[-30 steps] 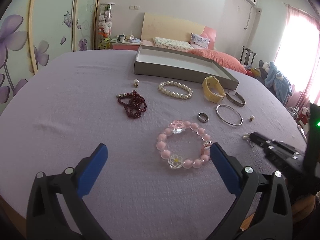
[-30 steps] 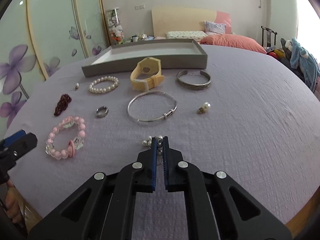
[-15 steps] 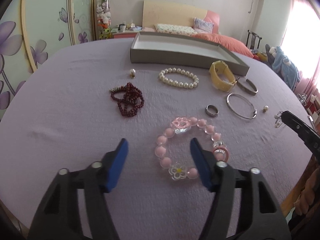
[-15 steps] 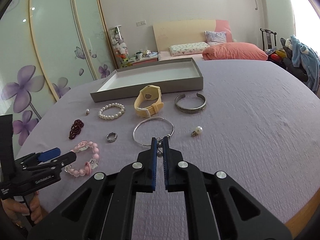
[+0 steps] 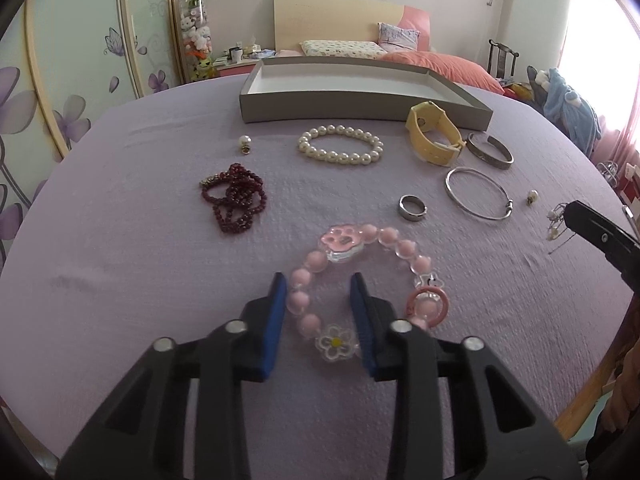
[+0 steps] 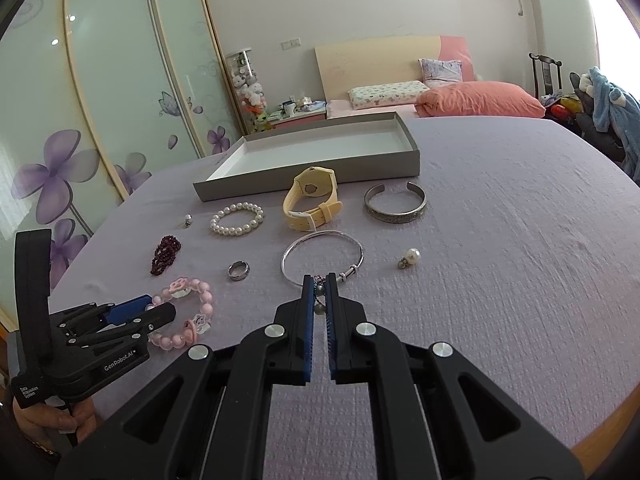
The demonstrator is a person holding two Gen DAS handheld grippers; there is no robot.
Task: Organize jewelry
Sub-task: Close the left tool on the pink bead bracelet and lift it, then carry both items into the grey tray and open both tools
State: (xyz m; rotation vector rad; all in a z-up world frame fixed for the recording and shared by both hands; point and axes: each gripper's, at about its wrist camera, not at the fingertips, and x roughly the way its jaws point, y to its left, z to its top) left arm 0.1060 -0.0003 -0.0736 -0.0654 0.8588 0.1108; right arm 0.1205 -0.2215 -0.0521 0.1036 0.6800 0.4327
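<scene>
A pink beaded bracelet with a paw charm and a clear daisy charm (image 5: 362, 284) is lying flat on the lilac-covered worktop, one side of its loop sitting between the left tongs (image 5: 318, 286). A small pearl-and-chain earring (image 6: 319, 294) is hanging pinched in the right tongs (image 6: 319, 280), while the shallow grey cardboard tray with a white inside (image 6: 224, 190) is sitting at the worktop's far side.

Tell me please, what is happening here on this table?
A person is sorting jewelry with a tool in each hand. The right tool is shut on a small pearl piece, lifted off the purple cloth. The left tool straddles one side of the pink bead bracelet, not yet shut on it. The grey tray has nothing in it; the other pieces lie before it.
</scene>
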